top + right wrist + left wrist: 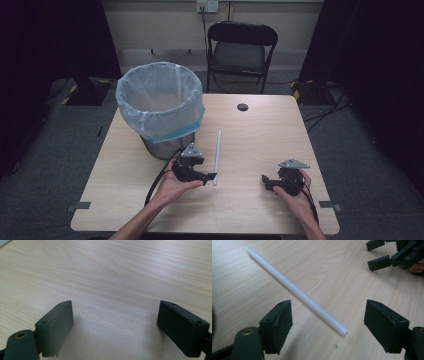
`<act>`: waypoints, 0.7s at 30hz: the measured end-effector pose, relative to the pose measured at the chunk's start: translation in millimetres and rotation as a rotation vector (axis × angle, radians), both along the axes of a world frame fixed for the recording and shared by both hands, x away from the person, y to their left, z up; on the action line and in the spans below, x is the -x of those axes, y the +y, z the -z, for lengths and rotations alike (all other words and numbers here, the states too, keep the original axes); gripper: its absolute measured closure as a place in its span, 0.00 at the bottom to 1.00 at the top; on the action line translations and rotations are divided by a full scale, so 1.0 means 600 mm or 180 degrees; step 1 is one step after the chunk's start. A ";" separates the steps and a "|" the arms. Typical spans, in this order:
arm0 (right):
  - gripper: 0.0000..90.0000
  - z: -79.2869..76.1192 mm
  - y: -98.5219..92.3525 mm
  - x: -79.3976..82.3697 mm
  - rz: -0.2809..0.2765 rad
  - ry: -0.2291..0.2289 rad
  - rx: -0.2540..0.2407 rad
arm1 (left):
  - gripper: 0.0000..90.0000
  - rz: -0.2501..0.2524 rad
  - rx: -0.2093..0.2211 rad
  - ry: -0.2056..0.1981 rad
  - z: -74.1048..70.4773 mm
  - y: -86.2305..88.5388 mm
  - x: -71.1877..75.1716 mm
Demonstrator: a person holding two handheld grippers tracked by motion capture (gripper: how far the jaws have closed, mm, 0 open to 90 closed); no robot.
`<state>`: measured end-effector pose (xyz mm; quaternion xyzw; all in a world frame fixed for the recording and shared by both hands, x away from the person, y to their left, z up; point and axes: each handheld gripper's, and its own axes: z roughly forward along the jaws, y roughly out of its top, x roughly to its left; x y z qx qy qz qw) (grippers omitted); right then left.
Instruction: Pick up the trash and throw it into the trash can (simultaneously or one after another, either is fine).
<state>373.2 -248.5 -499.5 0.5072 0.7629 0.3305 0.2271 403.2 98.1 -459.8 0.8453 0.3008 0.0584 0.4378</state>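
— On the table, between the two hands, what lies there?

— A thin white tube (217,157), flat on the wooden table (260,135). Its near end sits between the spread jaws of the left gripper (328,323), which grips nothing.

— What could go wrong?

— The tube is round and smooth, so a jaw closing off-centre would likely roll it aside or pinch only its tip, leaving it to swing.

— And the right gripper (116,327)?

— Also wide open, over bare wood, well apart from the tube.

— Any container?

— A metal bin (161,107) lined with a pale blue bag (187,120) stands just beyond the left gripper. Nothing can be made out inside.
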 end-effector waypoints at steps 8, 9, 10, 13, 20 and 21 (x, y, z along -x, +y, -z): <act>0.14 0.000 0.000 0.000 0.0000 0.0000 0.0000 | 0.33 -0.0040 -0.0131 0.0071 0.035 -0.031 -0.019; 0.14 0.000 0.000 0.000 0.0000 0.0000 0.0000 | 0.33 -0.0037 -0.0159 0.0079 0.037 -0.033 -0.020; 0.14 0.000 0.000 0.000 0.0001 0.0000 0.0000 | 0.34 -0.0017 -0.0210 0.0092 0.042 -0.035 -0.022; 0.14 0.000 0.000 0.000 0.0000 0.0000 0.0001 | 0.38 -0.0009 -0.0302 0.0059 0.051 -0.038 -0.024; 0.14 0.000 0.000 0.000 0.0001 0.0000 0.0000 | 0.56 0.0005 -0.0524 -0.0219 0.053 -0.037 -0.017; 0.14 0.000 0.000 0.000 0.0001 0.0000 0.0000 | 0.58 0.0001 -0.0516 -0.0222 0.053 -0.036 -0.018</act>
